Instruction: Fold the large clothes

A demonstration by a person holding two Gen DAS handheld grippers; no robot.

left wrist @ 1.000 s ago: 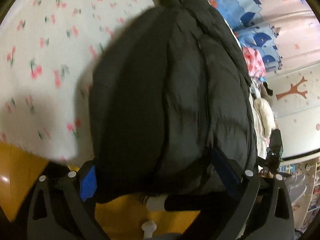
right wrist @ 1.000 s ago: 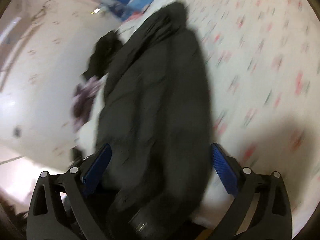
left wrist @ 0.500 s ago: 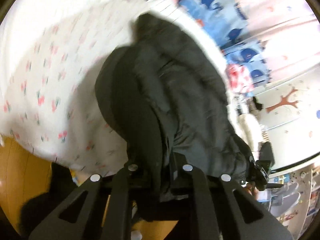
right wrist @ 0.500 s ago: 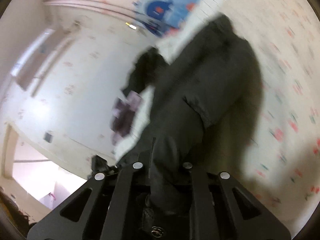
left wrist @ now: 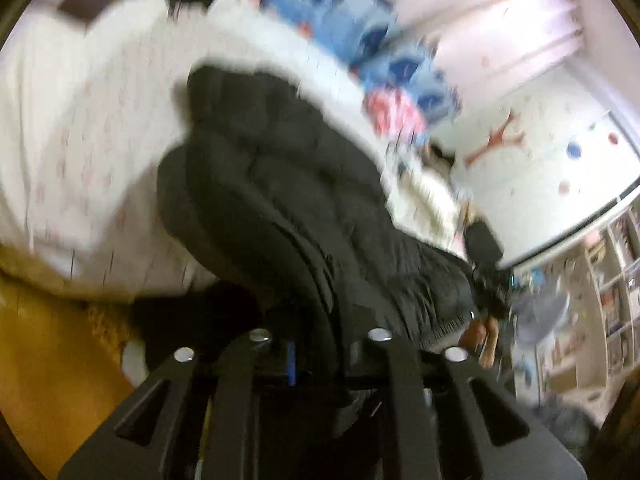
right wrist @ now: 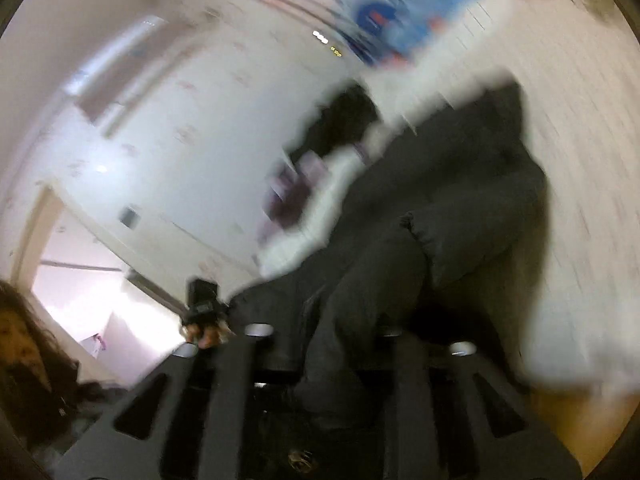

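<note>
Spread across the upper left of the left wrist view, a white bedsheet (left wrist: 80,120) with a faint pink print is covering a bed, its lower edge hanging over a yellow-orange wooden surface (left wrist: 52,380) at the lower left. Both views are smeared with blur, so fine detail is not showing.

A black puffer jacket (left wrist: 280,184) is lying on the sheet and running from the middle of the frame down to the bottom centre, where the left gripper (left wrist: 316,356) is pinching its lower edge; the two fingers are sitting close together with the quilted fabric bunched between them. A blue and white patterned blanket (left wrist: 360,40) is lying at the upper centre, with a pink patterned cloth (left wrist: 394,110) just below and right of it. Shelving (left wrist: 600,300) is showing at the right edge.

In the right wrist view, the same jacket (right wrist: 460,200) is filling the centre and right of the frame, trailing down to the bottom centre. The right gripper (right wrist: 324,356) is clamping a thick fold of it, fingers drawn in tight on the dark fabric. White sheet (right wrist: 580,120) is streaking along the right side, and the blue blanket (right wrist: 400,12) is sitting at the top. A pale wall (right wrist: 160,120) is filling the left half, with a purple and white garment (right wrist: 296,184) lying near the middle, left of the jacket.
</note>
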